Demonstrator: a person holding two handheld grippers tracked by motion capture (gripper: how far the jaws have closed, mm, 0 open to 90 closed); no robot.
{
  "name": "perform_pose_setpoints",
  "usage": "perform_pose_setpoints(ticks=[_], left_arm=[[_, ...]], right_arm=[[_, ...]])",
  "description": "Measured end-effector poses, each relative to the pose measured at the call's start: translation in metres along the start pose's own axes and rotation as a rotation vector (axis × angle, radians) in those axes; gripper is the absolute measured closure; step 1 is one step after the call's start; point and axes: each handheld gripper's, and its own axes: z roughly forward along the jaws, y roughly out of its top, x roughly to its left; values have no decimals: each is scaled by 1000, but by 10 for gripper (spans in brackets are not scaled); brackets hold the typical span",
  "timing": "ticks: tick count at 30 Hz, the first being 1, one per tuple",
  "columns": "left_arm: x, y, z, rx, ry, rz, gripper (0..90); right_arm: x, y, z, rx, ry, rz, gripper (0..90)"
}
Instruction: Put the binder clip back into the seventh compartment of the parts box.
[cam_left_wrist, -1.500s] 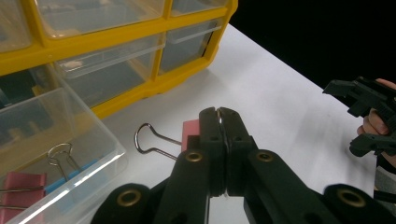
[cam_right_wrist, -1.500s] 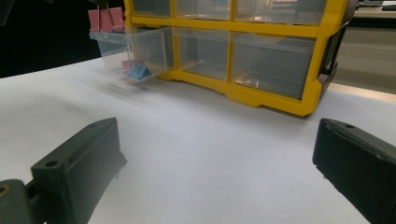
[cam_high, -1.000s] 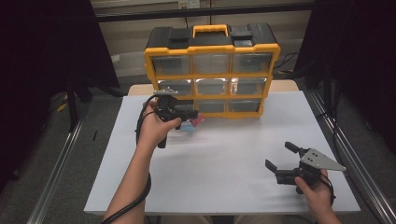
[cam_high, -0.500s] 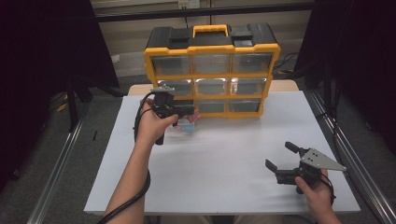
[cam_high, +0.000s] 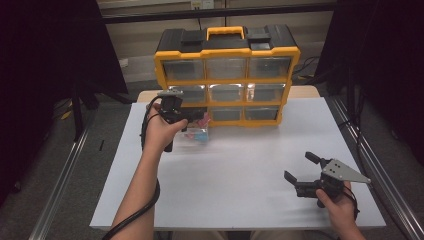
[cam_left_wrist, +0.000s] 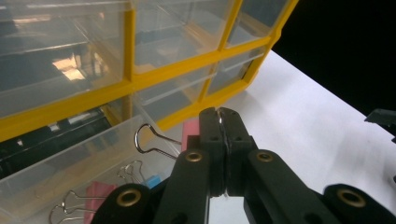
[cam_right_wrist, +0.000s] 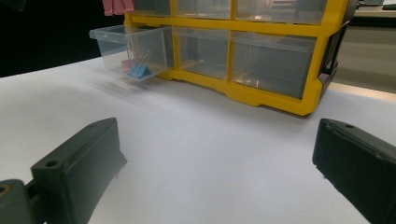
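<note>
Organizer (cam_high: 226, 75): glossy yellow plastic frame, clear glossy plastic drawers. Pulled-out drawer (cam_right_wrist: 126, 44): clear smooth plastic. Binder clips (cam_left_wrist: 152, 140): shiny wire handles. Table (cam_high: 240, 165): matt white, smooth. Left gripper (cam_left_wrist: 219, 122): matt black plastic.

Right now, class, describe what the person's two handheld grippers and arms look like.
Both are black plastic two-jaw grippers. The left gripper trails a black cable; its jaw links carry brass-coloured pivot pins. The right gripper bears a grey three-cornered plate with small holes. Forearms show no sleeves.
</note>
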Motion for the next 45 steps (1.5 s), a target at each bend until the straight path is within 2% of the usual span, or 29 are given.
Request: perform_pose_setpoints(ticks=[7,13,17,28,31,33,45], left_arm=[[6,1,-2,-12,27,-20,895],[10,-1,-2,-33,33,-37,895],[14,-2,-2,-27,54,-29,894],[23,-6,-5,-51,84,-53,894],[26,-7,-5,-35,94,-49,894],[27,-7,-3,-47,89,-52,894],[33,-11,3,-51,108,-61,891]], right_arm=[[0,0,0,-1,0,-1,9],[0,0,0,0,0,0,10],[0,0,0,-2,0,-3,10],[0,0,0,1,0,1,10],[0,0,0,-1,2,-1,10],[0,0,0,0,3,-1,10],[0,0,0,0,4,-2,10]])
